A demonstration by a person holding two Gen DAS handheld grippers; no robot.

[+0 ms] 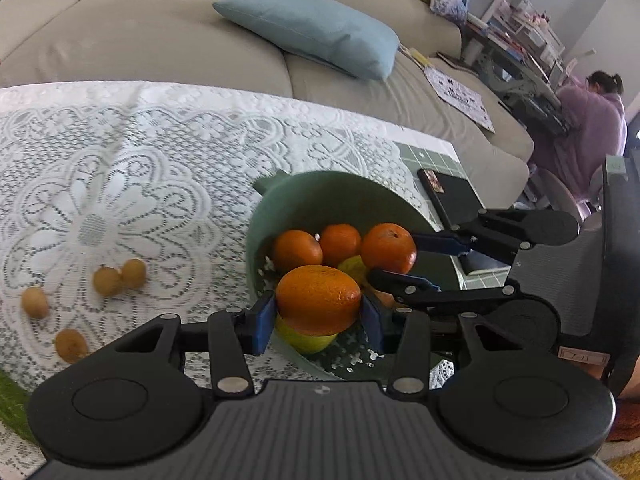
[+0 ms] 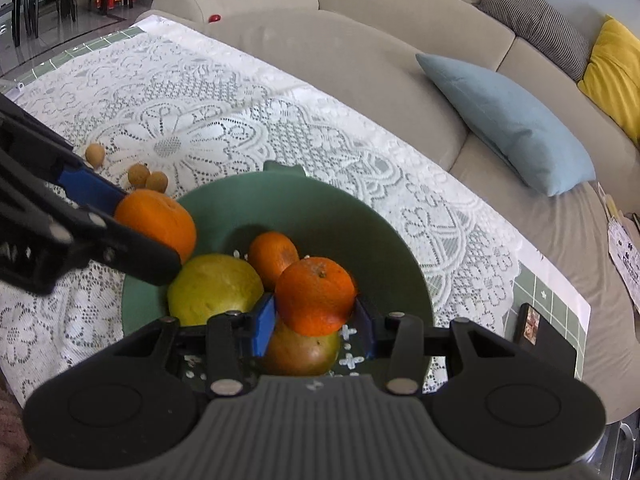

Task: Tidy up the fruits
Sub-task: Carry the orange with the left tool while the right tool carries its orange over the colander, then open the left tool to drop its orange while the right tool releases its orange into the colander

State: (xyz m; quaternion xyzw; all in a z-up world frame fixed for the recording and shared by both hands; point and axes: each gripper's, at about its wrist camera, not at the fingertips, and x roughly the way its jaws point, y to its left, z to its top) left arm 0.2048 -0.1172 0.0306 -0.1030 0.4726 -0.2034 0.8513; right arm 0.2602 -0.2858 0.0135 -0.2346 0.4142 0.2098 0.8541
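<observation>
Nearest the left wrist camera, the left gripper [image 1: 319,316] has its jaws closed on an orange [image 1: 318,299], held over the near rim of the green bowl [image 1: 320,188]. The right gripper [image 2: 315,322] likewise clamps a second orange [image 2: 315,295], its blue pads pressing the fruit's sides just above the bowl's contents. In the right wrist view both held fruits show at once: the left one [image 2: 156,222] hangs at the bowl's left rim.

Inside the bowl lie another small orange [image 2: 272,254], a large yellow-green fruit [image 2: 214,286] and a reddish-green fruit [image 2: 302,352] directly under the right gripper. The left wrist view seems to show one more orange in there, though I cannot separate them surely.

The oranges look light, firm and round, with a pebbled skin that grips reasonably but could roll between flat pads; taking them across the widest middle, as both jaws do, seems soundest. Squeezing hard would probably bruise them.

The bowl stands toward the right end of the table, on the lace tablecloth [image 1: 120,152]. Four small brown fruits [image 1: 107,281] lie loose on the cloth well left of the bowl, toward the near edge. A dark phone-like object [image 1: 452,196] rests at the table's far right corner. Beyond the far edge stands a beige sofa [image 1: 140,36] with a blue cushion [image 1: 312,32].
</observation>
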